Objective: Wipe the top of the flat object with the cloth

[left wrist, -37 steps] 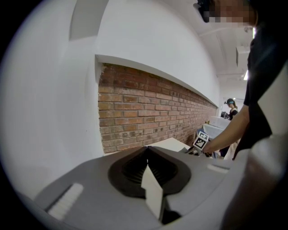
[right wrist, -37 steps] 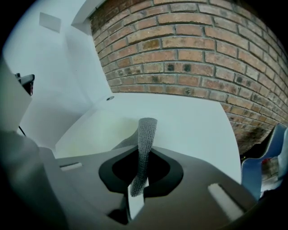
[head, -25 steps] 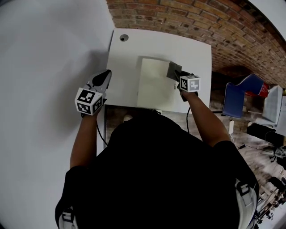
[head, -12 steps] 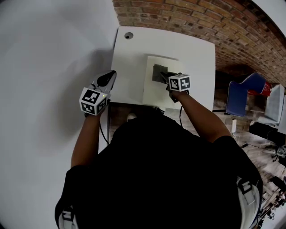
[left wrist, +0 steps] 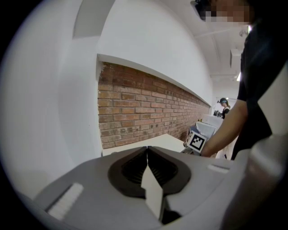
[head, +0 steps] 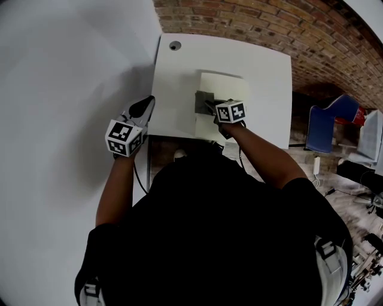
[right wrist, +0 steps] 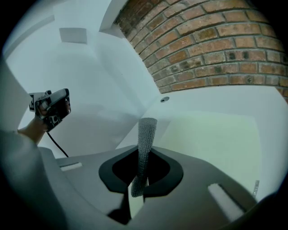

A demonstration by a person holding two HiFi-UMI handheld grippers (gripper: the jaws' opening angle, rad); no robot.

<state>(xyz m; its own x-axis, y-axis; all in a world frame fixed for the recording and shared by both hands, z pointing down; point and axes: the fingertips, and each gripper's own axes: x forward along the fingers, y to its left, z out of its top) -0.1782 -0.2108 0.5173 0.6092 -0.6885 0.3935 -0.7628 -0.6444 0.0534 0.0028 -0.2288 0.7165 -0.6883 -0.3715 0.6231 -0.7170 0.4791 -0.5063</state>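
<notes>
A pale flat board (head: 230,95) lies on the white table (head: 263,66); in the right gripper view the board (right wrist: 216,139) spreads to the right of the jaws. My right gripper (head: 210,106) is shut on the grey cloth (head: 202,100), which rests at the board's left edge. Seen from that gripper (right wrist: 143,155), the cloth (right wrist: 146,134) sticks up as a thin strip clamped between the jaws. My left gripper (head: 143,107) hovers off the table's left side, its jaws (left wrist: 147,149) shut with nothing between them.
A round cable hole (head: 175,45) sits in the table's far left corner. A brick wall (head: 251,18) runs behind the table and a white wall (head: 72,72) stands at the left. A blue chair (head: 326,128) and clutter lie to the right.
My right gripper has dragged the cloth leftward across the board, from its right edge to its left edge. The left gripper has stayed put.
</notes>
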